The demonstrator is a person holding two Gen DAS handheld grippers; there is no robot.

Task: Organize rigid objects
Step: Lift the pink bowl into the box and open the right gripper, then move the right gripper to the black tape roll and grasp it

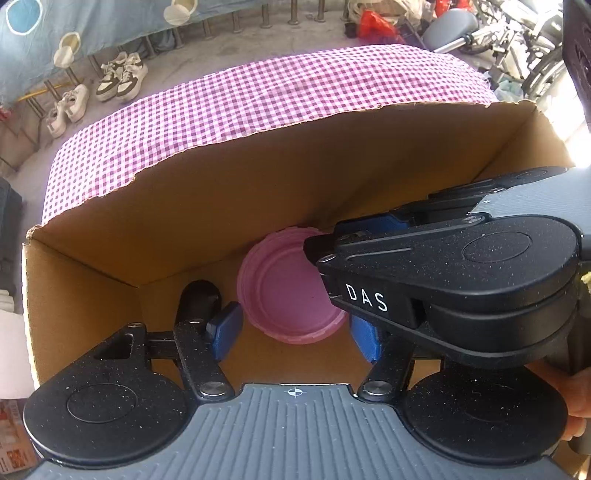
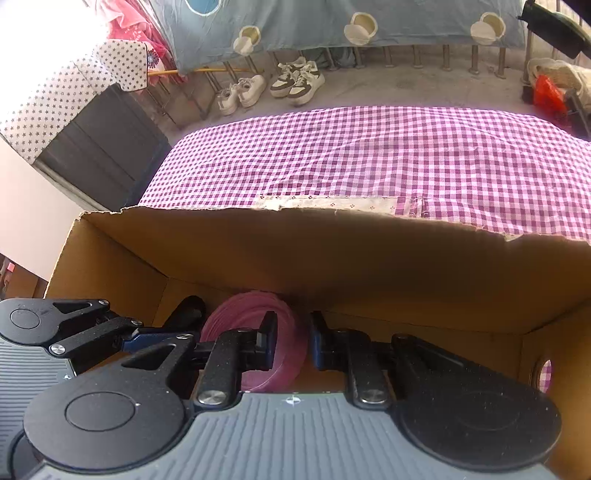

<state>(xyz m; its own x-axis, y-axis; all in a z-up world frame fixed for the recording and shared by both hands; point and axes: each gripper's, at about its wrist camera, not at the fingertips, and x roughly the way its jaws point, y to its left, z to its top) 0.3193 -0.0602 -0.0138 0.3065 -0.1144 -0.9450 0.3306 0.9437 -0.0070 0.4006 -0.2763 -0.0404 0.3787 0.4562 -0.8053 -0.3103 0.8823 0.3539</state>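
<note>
Right gripper (image 2: 291, 341): jaws drawn narrow, clamped on the rim of a pink round lid (image 2: 255, 343), one blue pad inside the rim and one outside; lid tilted on edge in this view. Left gripper (image 1: 295, 328): jaws about half apart, blue fingertips (image 1: 225, 330) either side of the lid (image 1: 284, 291) without pressing on it. Both grippers point steeply down into an open cardboard box (image 1: 207, 206); the lid sits low inside it, against the far wall near the bottom, whether resting on the floor cannot be told. From the left wrist view the right gripper crosses in from the right, its tip over the lid's edge. Box stands on a purple-and-white checked cloth (image 2: 369, 158). Beyond, on the concrete floor, pairs of sneakers (image 2: 295, 79) beneath a hanging blue sheet (image 2: 332, 22).
</note>
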